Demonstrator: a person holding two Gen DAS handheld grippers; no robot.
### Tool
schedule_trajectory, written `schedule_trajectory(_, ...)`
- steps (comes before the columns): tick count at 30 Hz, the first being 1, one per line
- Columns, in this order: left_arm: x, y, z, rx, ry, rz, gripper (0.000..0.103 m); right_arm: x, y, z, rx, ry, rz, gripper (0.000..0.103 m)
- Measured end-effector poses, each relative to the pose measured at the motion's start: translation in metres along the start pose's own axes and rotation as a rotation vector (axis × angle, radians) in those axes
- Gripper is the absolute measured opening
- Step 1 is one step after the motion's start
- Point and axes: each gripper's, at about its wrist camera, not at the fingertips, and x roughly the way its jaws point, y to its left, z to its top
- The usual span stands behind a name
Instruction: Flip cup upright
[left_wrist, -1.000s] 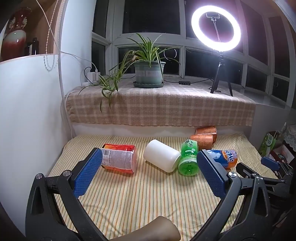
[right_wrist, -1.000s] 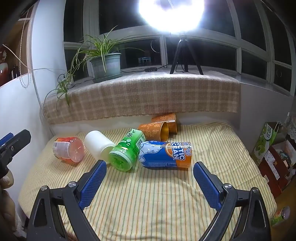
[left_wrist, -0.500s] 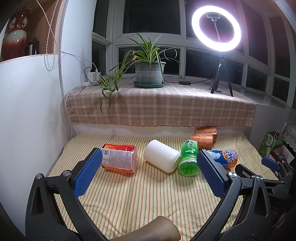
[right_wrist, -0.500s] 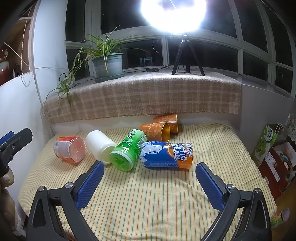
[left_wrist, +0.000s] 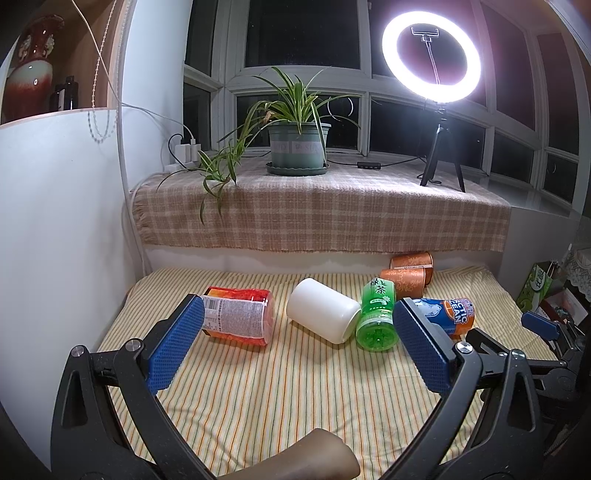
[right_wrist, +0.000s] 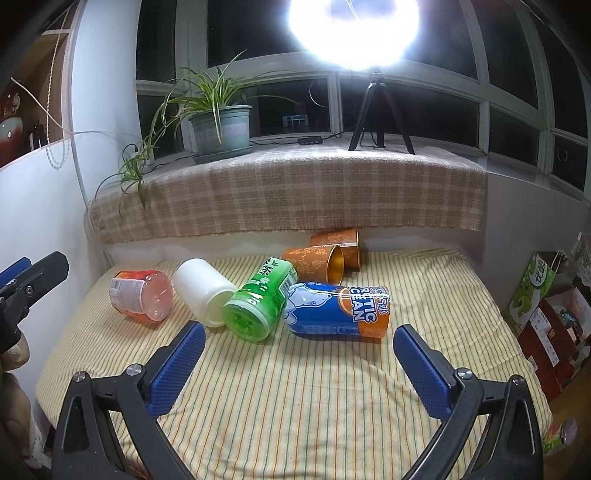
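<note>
Six cups lie toppled on the striped cloth (right_wrist: 295, 387).
Glossy blue cup (right_wrist: 338, 310) (a smooth cylinder) lies just beyond the wide-spread right gripper (right_wrist: 299, 365); left gripper (left_wrist: 297, 347) equally wide.

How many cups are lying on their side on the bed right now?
6, none visibly hidden: red cup far left, white cup, green cup, blue-orange cup, two copper cups behind them.
</note>
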Motion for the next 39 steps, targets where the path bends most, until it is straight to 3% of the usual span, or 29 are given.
schedule_trajectory(39, 0.001, 0.013, -0.005, -0.008, 0.012, 0.015, 0.103, 0.008, 0.011, 0.005, -0.043, 0.013, 0.037, 0.103)
